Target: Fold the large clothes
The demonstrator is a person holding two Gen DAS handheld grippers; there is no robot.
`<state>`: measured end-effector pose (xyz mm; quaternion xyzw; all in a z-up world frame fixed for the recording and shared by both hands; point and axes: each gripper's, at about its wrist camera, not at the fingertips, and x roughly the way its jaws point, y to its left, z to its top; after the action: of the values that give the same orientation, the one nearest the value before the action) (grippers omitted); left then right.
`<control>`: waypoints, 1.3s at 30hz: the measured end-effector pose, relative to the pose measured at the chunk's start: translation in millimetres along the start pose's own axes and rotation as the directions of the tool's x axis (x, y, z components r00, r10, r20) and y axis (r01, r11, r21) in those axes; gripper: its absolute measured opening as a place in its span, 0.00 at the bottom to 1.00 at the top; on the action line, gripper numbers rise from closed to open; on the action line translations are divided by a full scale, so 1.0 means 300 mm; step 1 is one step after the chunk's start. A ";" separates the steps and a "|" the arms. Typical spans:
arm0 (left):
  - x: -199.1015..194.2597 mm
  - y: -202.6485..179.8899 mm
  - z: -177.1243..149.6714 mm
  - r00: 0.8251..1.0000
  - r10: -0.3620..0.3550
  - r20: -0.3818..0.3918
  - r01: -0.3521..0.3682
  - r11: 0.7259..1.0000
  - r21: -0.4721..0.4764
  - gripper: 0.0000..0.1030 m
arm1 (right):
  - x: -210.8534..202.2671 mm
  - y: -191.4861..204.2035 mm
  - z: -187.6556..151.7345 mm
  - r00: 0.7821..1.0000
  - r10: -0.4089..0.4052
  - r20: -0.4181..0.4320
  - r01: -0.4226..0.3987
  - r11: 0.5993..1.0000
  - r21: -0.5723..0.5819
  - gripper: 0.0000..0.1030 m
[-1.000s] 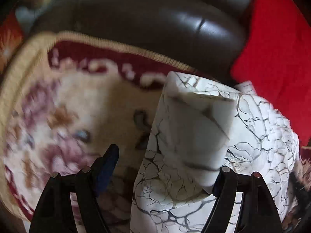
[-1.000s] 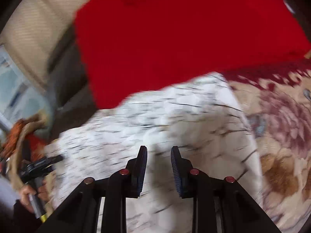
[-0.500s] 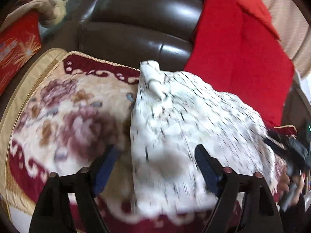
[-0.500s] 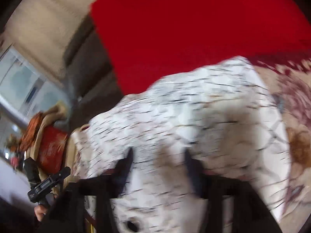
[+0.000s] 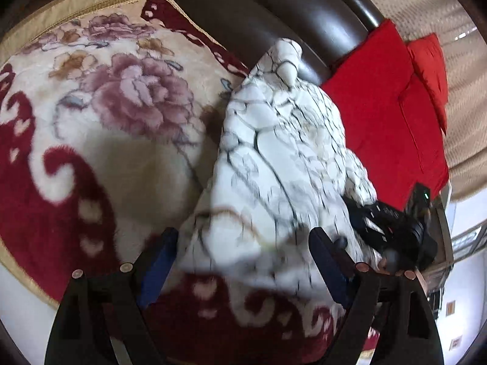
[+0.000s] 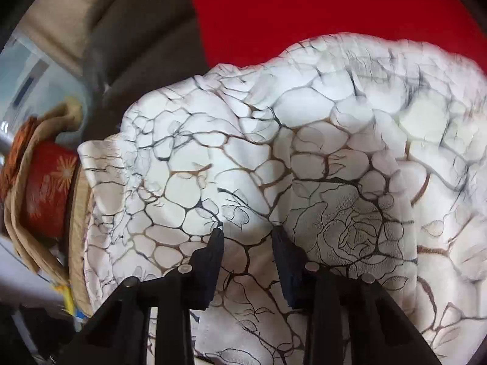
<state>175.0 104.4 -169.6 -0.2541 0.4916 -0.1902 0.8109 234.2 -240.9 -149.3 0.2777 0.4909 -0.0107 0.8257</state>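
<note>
Dark brown leather sofa (image 5: 274,9), covered by a plush floral blanket in cream and maroon (image 5: 100,115), with a red cushion (image 5: 389,112) at the back.
A white crackle-patterned garment (image 5: 274,158) is found heaped on the blanket beside the cushion. The left claw (image 5: 243,261) is spread wide above its near edge, gripping nothing. The right claw (image 6: 247,237) has just been narrowing over the cloth; contact cannot be confirmed.

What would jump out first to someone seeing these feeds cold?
The white garment with its dark crackle print fills the right wrist view and lies in a heap on the flowered blanket in the left one. Behind it, bright red cushions lean on the dark sofa. The left gripper stands open over the garment's near edge.
</note>
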 end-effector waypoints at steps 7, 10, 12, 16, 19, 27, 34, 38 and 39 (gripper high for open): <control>0.163 0.013 0.131 0.968 -0.136 -0.213 0.123 0.990 -0.075 0.88 | 0.005 0.002 0.007 1.000 0.008 0.004 -0.008 0.998 -0.059 0.35; 0.186 -0.003 0.156 0.955 -0.196 -0.222 0.182 0.980 -0.082 0.88 | -0.001 0.005 -0.002 1.000 0.002 0.016 0.000 0.998 -0.070 0.36; 0.190 -0.029 0.166 0.938 -0.272 -0.217 0.257 0.962 -0.093 0.88 | -0.003 0.006 -0.020 1.000 0.011 0.021 -0.009 0.997 -0.074 0.36; 0.210 -0.096 0.170 0.947 -0.239 -0.213 0.246 0.969 0.006 0.41 | -0.015 -0.050 -0.020 0.994 0.107 0.024 -0.107 0.994 -0.004 0.35; 0.220 -0.107 0.172 0.948 -0.232 -0.218 0.242 0.970 0.022 0.39 | -0.055 -0.081 -0.024 0.983 0.180 0.041 -0.182 0.982 0.042 0.35; 0.298 -0.132 0.180 0.940 -0.262 -0.219 0.259 0.965 -0.043 0.90 | -0.189 -0.094 -0.022 0.970 0.194 0.146 -0.195 0.981 -0.007 0.38; 0.302 -0.236 0.165 0.969 -0.144 -0.203 0.175 0.974 0.145 0.31 | -0.053 -0.170 0.028 0.993 0.118 0.025 -0.120 0.990 0.080 0.35; 0.282 -0.280 0.161 0.978 -0.119 -0.170 0.152 0.968 0.198 0.34 | -0.123 -0.205 0.027 0.977 0.201 0.065 -0.208 0.970 0.125 0.34; 0.284 -0.288 0.162 0.978 -0.119 -0.170 0.151 0.970 0.192 0.48 | -0.146 -0.216 0.024 0.974 0.212 0.079 -0.221 0.967 0.124 0.36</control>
<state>251.3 -1.2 -158.8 -0.1870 0.5135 -0.3140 0.7764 198.6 -310.2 -139.9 0.3833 0.4286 0.0378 0.8173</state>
